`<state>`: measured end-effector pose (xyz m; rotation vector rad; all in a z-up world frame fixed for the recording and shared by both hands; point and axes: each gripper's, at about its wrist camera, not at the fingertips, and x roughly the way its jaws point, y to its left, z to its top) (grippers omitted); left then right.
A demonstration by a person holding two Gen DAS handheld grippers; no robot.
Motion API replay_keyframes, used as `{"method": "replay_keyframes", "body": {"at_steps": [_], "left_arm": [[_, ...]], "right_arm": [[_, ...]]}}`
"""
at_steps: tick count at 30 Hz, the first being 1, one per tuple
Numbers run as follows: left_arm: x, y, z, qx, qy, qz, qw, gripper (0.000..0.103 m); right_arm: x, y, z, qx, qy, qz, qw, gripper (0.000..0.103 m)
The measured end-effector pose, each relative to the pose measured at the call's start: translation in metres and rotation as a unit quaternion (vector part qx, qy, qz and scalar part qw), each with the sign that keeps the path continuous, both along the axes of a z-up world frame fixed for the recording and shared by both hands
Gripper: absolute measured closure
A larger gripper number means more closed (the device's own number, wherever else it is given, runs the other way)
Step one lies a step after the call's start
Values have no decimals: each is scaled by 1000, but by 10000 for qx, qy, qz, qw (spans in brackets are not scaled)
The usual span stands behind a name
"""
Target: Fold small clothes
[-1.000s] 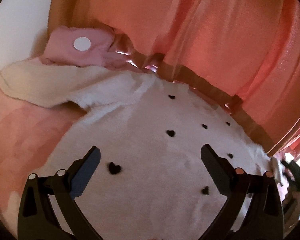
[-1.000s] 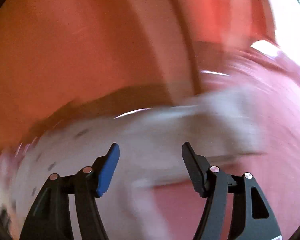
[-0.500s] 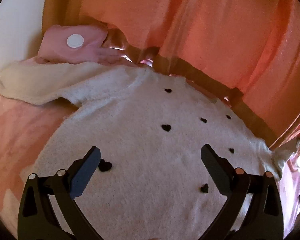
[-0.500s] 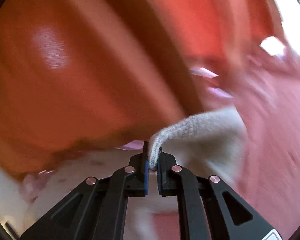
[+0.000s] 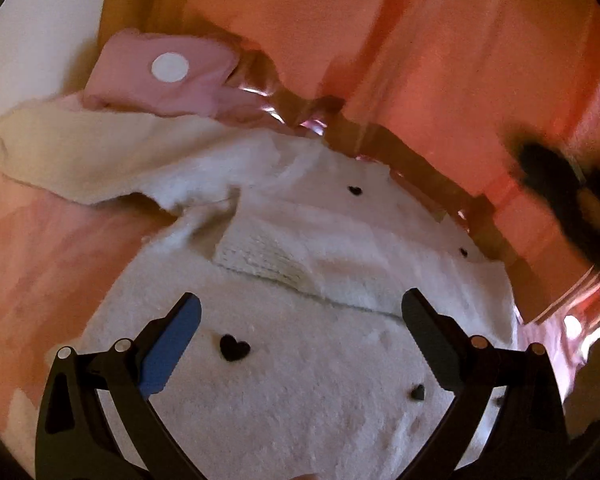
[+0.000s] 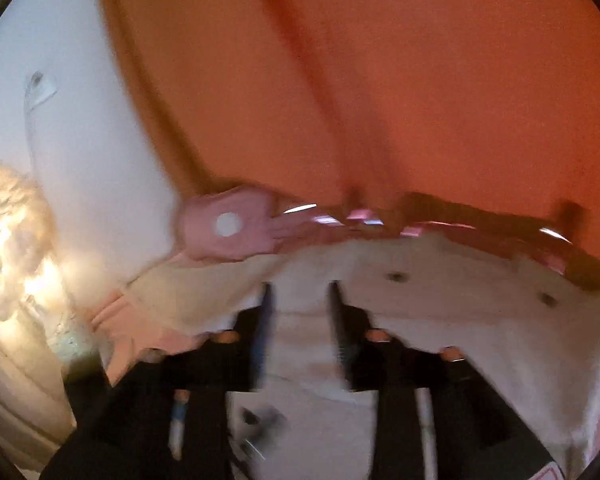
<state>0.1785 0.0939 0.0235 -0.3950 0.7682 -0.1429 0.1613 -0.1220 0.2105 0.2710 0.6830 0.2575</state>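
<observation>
Left wrist view: one white fuzzy sweater (image 5: 300, 380) with small black hearts, four hearts countable here. One pink folded item (image 5: 160, 80) with a white round dot sits past it, against the orange curtain (image 5: 420, 60). Pink surface (image 5: 40, 260) under everything. My left hand-held gripper (image 5: 300, 332) is spread wide, nothing between the fingers; the sweater body lies right under and ahead of it. One sleeve (image 5: 292, 256) is folded across the chest, cuff toward the left of frame. The other sleeve (image 5: 80, 156) stretches out to the upper left. The sweater's long axis runs roughly from the gripper away toward the curtain.

Right wrist view: blurred. One sweater (image 6: 460, 300), two hearts visible; same pink item (image 6: 228, 228) at its far left. My right hand-held gripper (image 6: 300, 320) is partly apart and opening, with white knit seen between the fingers; can't tell if the pads touch it. The sweater spreads beneath and beyond the fingers.
</observation>
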Motion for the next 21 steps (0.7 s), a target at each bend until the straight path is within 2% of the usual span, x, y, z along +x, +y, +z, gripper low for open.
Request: {"method": "replay_keyframes", "body": {"at_steps": [1,4,6,8,9,10,12,13,16,20,21], "left_arm": [[4,3,-1,-94,46,45,9999,5],[16,5,-4,-290,193,107,9993,5],[25,5,-10,-343,323,134,9988,5],[33,4,-17,-405,460,142,9980,5],[37,5,-22,-485,591,153,9970,5],[41,10,-28,-719,750,217,9944,5],[43,20,-37,-1176,908,372,9882,5],[44,25,-42,-1453,970,447,9836,5],[48,31,-46,-1742,998,495,9784,5],[60,29,-44,-1892,907,431,9768,7],[64,27,-44,-1825,903,403,9782,15]], "right_arm": [[-13,-22,-5,-79,72,-360,9993,47],[-55,-84,-27,-587,514,-1379,9874,47],[-74,-115,-43,-589,708,-1792,9795,47],[-84,-139,-68,-66,969,-2054,9738,46],[-83,-154,-82,372,1158,-2139,9693,46],[-80,-161,-97,750,1358,-2128,9647,46],[-74,-157,-111,1121,1485,-1930,9634,46],[-70,-155,-114,1198,1489,-1863,9637,46],[-65,-150,-135,1480,1520,-1813,9603,46],[-58,-158,-159,2120,1488,-2031,9443,47],[-57,-160,-160,2173,1451,-2048,9433,47]]}}
